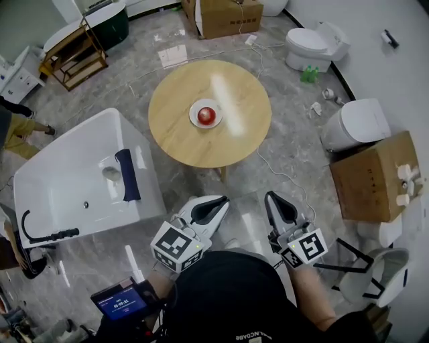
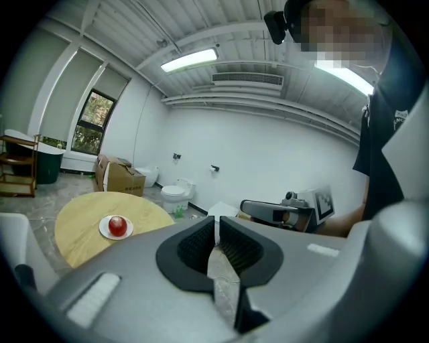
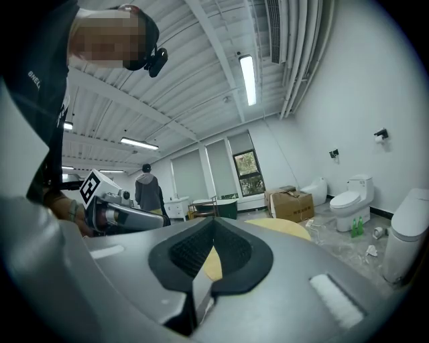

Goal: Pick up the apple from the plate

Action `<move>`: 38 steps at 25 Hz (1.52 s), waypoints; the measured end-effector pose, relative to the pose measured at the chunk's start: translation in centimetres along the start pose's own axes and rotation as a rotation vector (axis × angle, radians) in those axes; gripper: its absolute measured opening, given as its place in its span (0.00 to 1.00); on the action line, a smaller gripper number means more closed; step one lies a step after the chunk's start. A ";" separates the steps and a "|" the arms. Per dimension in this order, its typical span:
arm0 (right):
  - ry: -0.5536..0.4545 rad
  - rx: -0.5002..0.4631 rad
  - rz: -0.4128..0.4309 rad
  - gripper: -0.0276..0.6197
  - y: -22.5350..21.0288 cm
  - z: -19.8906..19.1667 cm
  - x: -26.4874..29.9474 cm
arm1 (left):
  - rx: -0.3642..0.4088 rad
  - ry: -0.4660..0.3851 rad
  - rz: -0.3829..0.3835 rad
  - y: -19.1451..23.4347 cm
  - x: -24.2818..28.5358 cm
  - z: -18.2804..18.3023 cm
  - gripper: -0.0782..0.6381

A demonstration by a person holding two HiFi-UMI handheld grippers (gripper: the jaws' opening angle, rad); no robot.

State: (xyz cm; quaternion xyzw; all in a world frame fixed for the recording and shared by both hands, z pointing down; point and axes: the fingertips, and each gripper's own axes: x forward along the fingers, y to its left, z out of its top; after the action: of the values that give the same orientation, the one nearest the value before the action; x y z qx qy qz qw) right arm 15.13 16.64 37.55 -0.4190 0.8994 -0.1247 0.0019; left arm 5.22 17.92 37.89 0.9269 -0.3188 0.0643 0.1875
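- Centrally, a red apple sits on a white plate on a round table.
- Both closed and empty, the left gripper and right gripper hover short of the table.

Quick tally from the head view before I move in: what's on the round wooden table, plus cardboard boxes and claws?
Red apple: 1
White round plate: 1
Brown cardboard boxes: 2
Left claw and right claw: 2
Total: 6

A round wooden table stands near a white bathtub, a toilet and a cardboard box.
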 end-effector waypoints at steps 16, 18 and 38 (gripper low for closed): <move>0.023 -0.002 -0.097 0.10 -3.4 2.0 17.1 | -0.050 0.028 -0.022 17.8 1.5 5.2 0.26; 0.029 -0.007 -0.110 0.12 -3.6 2.2 19.4 | -0.065 0.044 -0.006 20.6 1.8 5.4 0.30; 0.131 -0.049 -0.018 0.15 -10.9 4.5 25.7 | -0.087 0.264 0.208 32.6 14.1 -2.1 0.60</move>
State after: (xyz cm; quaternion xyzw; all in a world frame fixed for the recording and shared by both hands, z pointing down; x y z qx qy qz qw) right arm 7.16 -10.47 38.27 -0.4179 0.8966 -0.1297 -0.0686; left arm -3.71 -12.97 53.18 0.8634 -0.3879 0.1909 0.2599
